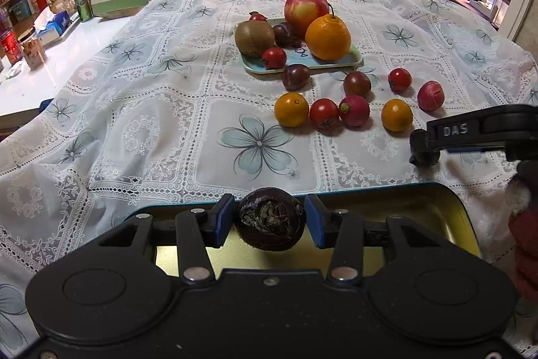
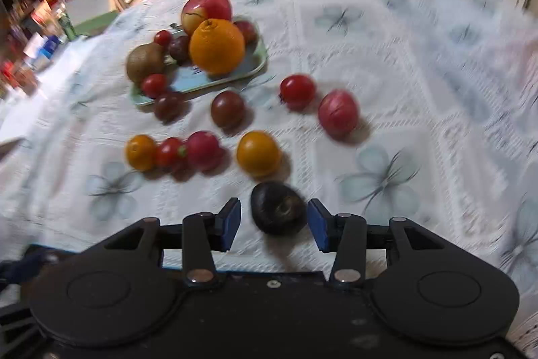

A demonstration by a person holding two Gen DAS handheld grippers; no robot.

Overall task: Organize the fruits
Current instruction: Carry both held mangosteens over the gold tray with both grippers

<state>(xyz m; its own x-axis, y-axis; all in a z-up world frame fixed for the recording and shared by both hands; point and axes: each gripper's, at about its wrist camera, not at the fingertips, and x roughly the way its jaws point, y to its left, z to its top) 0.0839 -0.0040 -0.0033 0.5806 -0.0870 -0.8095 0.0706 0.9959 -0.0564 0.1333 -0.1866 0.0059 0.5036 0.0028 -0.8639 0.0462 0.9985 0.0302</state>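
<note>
Fruits: I'm holding a dark chestnut-like piece (image 1: 269, 218) clamped between my left gripper (image 1: 269, 219) pads, over the gold-lined tin (image 1: 447, 207) below them, ready to sort. My right gripper (image 2: 274, 219) is gaping half-open around another dark fruit (image 2: 278, 213) on the cloth, pads apart from it. Tomatoes and the blue tray (image 1: 349, 61) are lying well ahead.

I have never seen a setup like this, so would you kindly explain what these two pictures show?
A person holds a hand-held two-finger gripper in each hand; a camera on each looks along its fingers. In the left view, the left gripper has a dark round fruit between its blue pads, above a yellowish tin tray. In the blurred right view, the right gripper stands open around a dark fruit lying on the lace tablecloth. Beyond, small tomatoes are scattered, and a blue tray carries an apple, orange and kiwi.
</note>
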